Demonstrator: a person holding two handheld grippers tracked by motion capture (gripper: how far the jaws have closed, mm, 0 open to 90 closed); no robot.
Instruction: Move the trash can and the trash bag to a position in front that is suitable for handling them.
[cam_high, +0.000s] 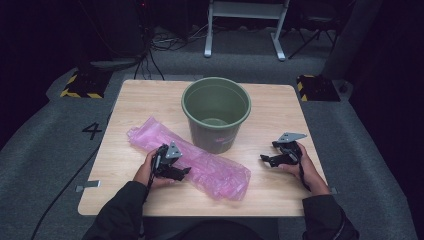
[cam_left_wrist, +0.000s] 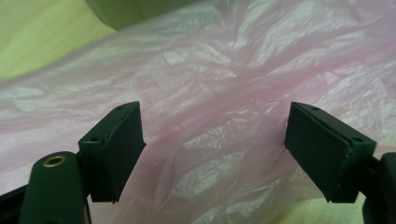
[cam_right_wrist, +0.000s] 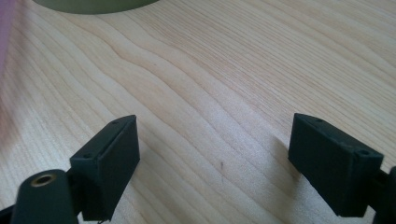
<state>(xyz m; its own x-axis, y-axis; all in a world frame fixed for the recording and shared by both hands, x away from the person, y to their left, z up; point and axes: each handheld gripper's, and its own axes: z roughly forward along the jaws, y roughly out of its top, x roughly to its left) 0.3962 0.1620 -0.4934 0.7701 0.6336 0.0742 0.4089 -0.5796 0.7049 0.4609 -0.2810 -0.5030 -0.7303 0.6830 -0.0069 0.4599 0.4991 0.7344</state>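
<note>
From above, a pink plastic bag (cam_high: 192, 162) lies crumpled on the table (cam_high: 270, 115) in front of a green bucket (cam_high: 216, 112). The left tool (cam_high: 186, 171) rests over the bag; the right tool (cam_high: 263, 159) hovers apart. In the left gripper view, the jaws stand released over the bag (cam_left_wrist: 219, 93). In the right gripper view, the jaws gape over bare table (cam_right_wrist: 224, 84).

Grey carpet floor (cam_high: 45, 135); white desk frame (cam_high: 245, 25) behind; dim room.

Crumpled pink plastic bag (cam_high: 200, 165) lying flat beside green bucket (cam_high: 216, 114).
</note>
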